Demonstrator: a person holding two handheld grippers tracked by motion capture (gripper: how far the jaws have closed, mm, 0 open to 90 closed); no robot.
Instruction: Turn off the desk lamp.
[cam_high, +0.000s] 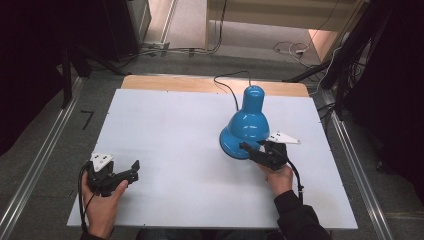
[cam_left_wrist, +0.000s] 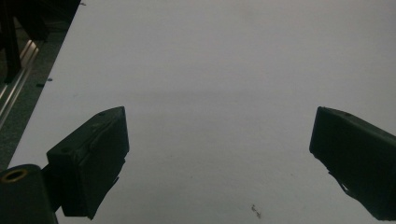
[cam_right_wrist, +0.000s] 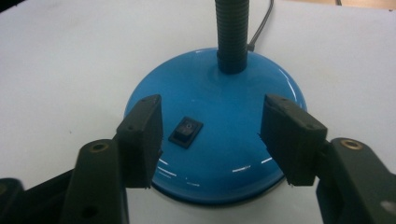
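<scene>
Lamp switch between right gripper fingers' wide gap, seemingly untouched, left gripper wide.

Blue lamp on white table

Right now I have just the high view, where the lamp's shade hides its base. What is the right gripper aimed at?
Observer: At the black rocker switch on the lamp's blue base; it lies between the right gripper jaws, which stand apart and clear of it.
Operator: What joins base to shade?
Observer: A black ribbed neck rising from the base's middle.
Operator: Anything between the left gripper's jaws?
Observer: No, the left gripper is open over bare white table.
</scene>
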